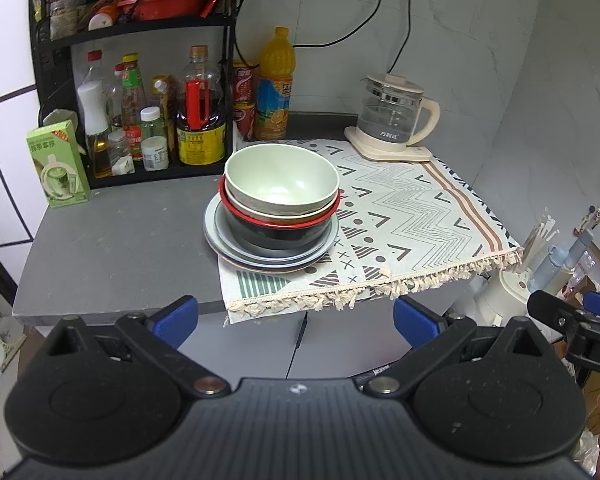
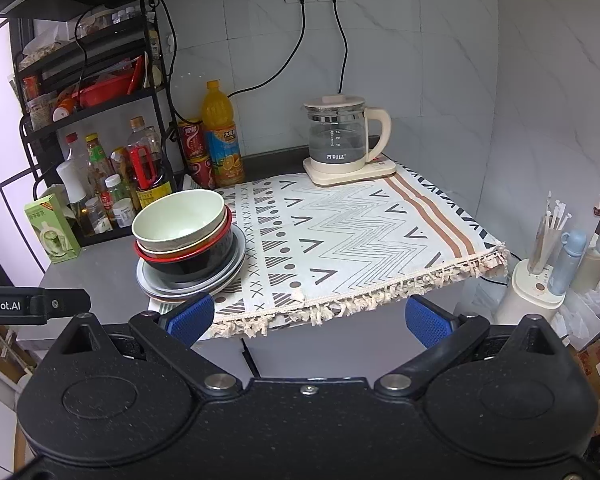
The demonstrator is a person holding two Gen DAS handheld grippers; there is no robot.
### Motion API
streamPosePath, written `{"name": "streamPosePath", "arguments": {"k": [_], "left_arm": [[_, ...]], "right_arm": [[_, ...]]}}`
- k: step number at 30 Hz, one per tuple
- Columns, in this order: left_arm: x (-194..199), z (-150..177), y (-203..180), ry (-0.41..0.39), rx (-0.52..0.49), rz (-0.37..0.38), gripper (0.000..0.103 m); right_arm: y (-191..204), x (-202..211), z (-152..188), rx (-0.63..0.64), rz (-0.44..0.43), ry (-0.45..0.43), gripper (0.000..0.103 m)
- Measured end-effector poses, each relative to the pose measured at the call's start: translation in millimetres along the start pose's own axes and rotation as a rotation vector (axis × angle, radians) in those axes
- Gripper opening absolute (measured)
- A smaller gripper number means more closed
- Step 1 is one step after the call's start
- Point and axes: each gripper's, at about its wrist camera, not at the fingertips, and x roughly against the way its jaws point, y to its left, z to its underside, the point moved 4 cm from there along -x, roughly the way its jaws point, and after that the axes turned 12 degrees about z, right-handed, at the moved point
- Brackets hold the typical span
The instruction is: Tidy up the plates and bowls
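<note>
Sitting at the left edge of the patterned cloth [image 1: 400, 216], the dish stack has a pale green bowl [image 1: 281, 179] on top, nested in a cream bowl inside a red-rimmed black bowl [image 1: 276, 229], all resting on grey plates [image 1: 236, 248]. Behind the cloth's far corner stands a glass electric kettle [image 1: 394, 118], and left of the stack is a black rack of condiment bottles [image 1: 140, 112]. Only the right wrist view shows the range hood above the rack and the cream utensil holder [image 2: 534, 292] off the cloth's right side in full; only the left wrist view shows the rack's upper shelf close up. The left gripper [image 1: 296, 320] and right gripper [image 2: 310, 318] both hang short of the cloth's fringed front edge, jaws spread wide, holding and touching nothing.
</note>
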Motion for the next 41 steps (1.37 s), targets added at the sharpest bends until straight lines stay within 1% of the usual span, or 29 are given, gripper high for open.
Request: {"name": "streamPosePath", "arguments": {"k": [34,41], "left_arm": [[2.5,9.4,-3.7,-0.012,-0.026,-0.007,0.103],[-10.7,9.2,-2.6,0.017,-0.023,-0.002,0.103]], "right_arm": [[-3.6,-2.0,4.4,0.005,0.011,0.018,0.103],[-4.0,-6.1,7.4,0.002,0.012,0.034,0.103]]}}
